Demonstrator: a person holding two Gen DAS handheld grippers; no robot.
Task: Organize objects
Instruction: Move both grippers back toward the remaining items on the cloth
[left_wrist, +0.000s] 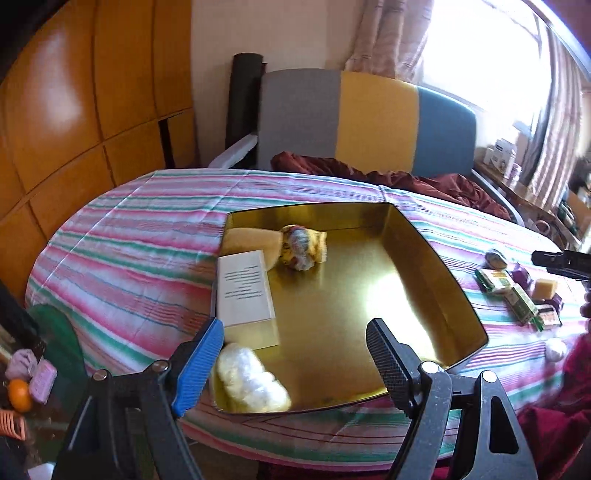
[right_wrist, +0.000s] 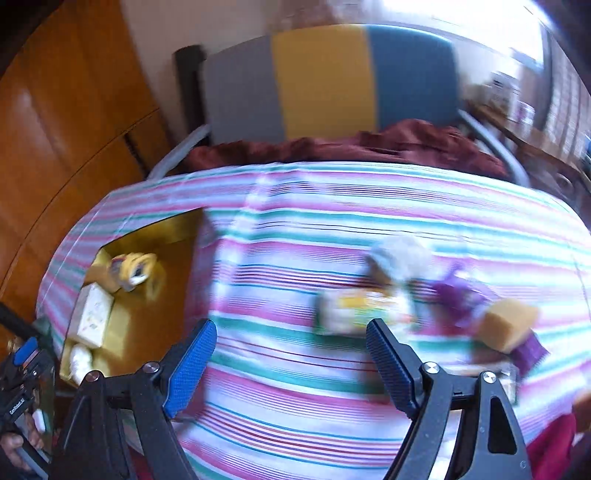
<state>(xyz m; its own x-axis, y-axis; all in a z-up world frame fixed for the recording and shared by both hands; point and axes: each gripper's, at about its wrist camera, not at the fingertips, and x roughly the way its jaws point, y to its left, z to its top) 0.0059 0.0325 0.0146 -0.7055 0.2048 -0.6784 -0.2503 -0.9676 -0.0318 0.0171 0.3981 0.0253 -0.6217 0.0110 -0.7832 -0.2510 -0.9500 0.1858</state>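
Both claws gape empty: left claw over gold tray, right claw near blurred packets.

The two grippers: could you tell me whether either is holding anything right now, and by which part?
Nothing is held. The left gripper is open above the gold tin, and the right gripper is open over the striped cloth.

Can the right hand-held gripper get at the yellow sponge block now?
Probably yes. The right hand-held gripper is open and empty, and the yellow sponge block lies uncovered on the striped tablecloth, ahead to its right.
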